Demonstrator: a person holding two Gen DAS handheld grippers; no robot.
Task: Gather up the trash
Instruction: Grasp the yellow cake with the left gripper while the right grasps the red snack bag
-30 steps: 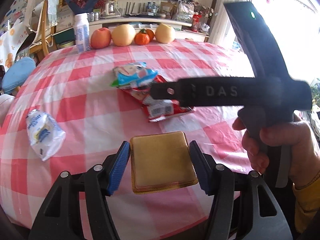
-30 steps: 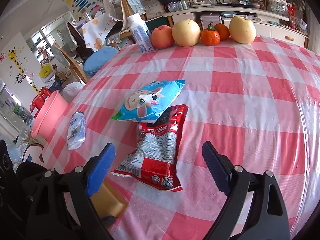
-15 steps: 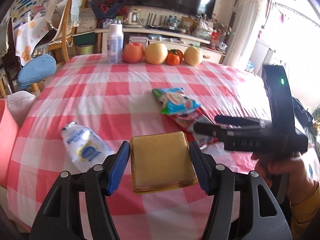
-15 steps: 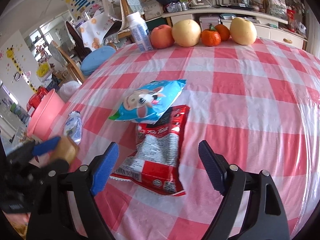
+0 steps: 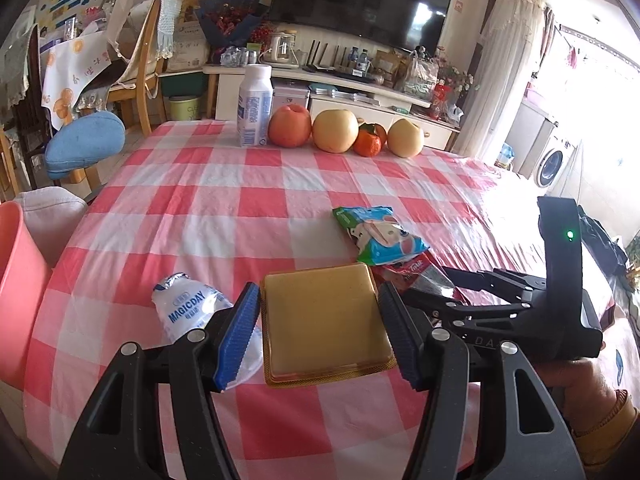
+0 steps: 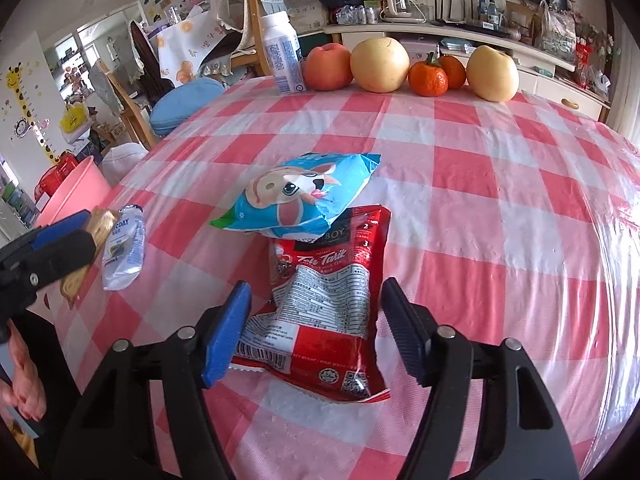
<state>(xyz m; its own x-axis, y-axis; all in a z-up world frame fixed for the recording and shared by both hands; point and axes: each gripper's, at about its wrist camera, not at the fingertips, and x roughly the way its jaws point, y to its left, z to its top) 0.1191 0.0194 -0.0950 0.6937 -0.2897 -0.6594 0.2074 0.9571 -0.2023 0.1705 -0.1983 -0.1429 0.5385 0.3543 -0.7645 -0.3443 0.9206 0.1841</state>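
My left gripper point(image 5: 320, 328) is shut on a flat tan square packet point(image 5: 326, 320) and holds it above the red-checked table point(image 5: 240, 200). From the right wrist it shows at the left edge as the left gripper point(image 6: 76, 232) with the tan packet point(image 6: 100, 220). My right gripper point(image 6: 316, 324) hangs low over a red snack packet point(image 6: 328, 304). Its jaws are closing, with the packet between them, and the right pad stands a little off its edge. A blue snack bag point(image 6: 304, 196) overlaps the red packet's far end. A crumpled white pouch point(image 5: 188, 308) lies at the left.
A pink bin point(image 5: 16, 288) stands beside the table's left edge. A white bottle point(image 5: 254, 108) and a row of fruit point(image 5: 336, 130) line the far edge. Chairs point(image 5: 84, 148) stand beyond on the left. A person's hand point(image 5: 580, 384) holds the right gripper.
My left gripper has lifted and pulled back to the left with the tan packet. The right gripper's jaws have narrowed around the red packet.
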